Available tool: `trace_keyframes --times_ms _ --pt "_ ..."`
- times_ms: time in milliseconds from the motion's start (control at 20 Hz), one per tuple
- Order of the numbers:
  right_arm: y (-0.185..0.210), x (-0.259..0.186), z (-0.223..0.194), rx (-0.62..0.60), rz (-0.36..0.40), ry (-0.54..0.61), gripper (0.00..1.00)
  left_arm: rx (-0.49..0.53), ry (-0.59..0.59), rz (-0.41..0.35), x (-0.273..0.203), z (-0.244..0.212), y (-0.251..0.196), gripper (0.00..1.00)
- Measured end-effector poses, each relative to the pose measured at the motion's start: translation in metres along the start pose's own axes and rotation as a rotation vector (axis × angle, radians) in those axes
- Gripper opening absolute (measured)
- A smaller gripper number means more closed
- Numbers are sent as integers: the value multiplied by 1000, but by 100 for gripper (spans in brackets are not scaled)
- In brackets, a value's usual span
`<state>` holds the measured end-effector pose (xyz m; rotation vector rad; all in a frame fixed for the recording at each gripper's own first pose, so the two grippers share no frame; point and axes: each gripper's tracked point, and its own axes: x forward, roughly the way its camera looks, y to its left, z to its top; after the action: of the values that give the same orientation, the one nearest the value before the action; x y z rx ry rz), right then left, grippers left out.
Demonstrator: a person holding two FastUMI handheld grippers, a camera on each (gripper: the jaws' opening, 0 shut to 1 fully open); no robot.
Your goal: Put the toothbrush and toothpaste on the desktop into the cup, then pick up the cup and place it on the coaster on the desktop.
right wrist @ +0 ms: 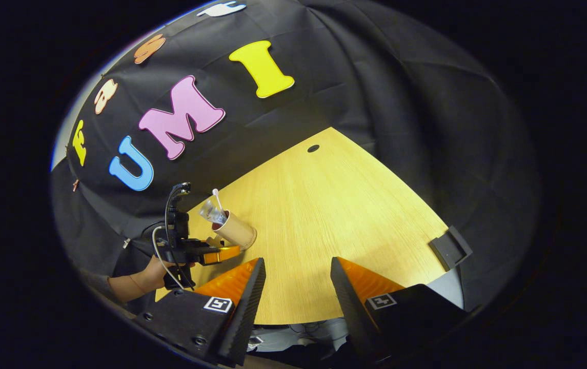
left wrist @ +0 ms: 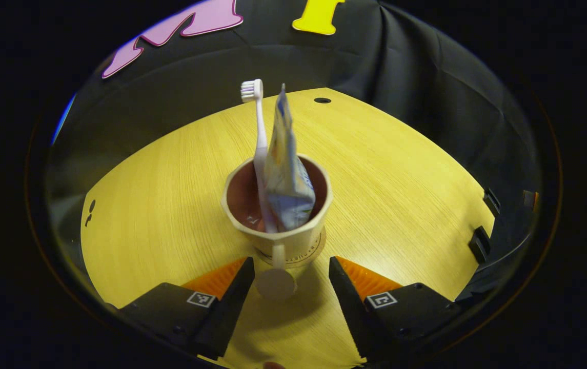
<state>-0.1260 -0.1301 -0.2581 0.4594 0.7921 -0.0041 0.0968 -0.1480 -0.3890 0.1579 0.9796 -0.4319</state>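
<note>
In the left gripper view, the left tool [left wrist: 291, 266] stands wide apart over the wooden worktop [left wrist: 406, 169], its two fingers on either side of the cup [left wrist: 293, 241] without touching it. The cup sits upright just ahead of the fingers, on a round coaster [left wrist: 319, 251] whose edge peeks out from under its base. From the cup's rim a small stem hangs down toward the tool, ending in a round disc that lies between the fingers. The toothbrush [left wrist: 257, 118] stands in the cup at its left side, bristle head up and tilted slightly leftward. Just to its right, the toothpaste [left wrist: 285, 169] tube stands in the same cup, flat crimped end uppermost, leaning against the brush.

In the right gripper view, a hand [right wrist: 152, 274] at the far left holds the left tool [right wrist: 216, 251] near the worktop's [right wrist: 324, 215] left edge, with the cup [right wrist: 236, 230] just beside its fingers; whether they touch it cannot be told there. The toothbrush [right wrist: 217, 197] and toothpaste [right wrist: 210, 211] stick out of the cup. To the right, well apart from the cup, the right tool [right wrist: 293, 269] hangs wide and empty over the worktop's near edge.
</note>
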Motion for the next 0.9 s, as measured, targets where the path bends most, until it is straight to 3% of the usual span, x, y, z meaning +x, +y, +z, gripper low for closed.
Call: trace_keyframes --times_ms 350,650,900 --pt "27 9 -6 -41 41 26 80 -33 -55 27 -29 -2 16 92" --pt "73 31 -13 -96 116 53 80 -105 -108 99 -73 -15 62 95" --pt "114 51 -21 -152 181 78 79 -173 -170 104 -113 -31 84 94"
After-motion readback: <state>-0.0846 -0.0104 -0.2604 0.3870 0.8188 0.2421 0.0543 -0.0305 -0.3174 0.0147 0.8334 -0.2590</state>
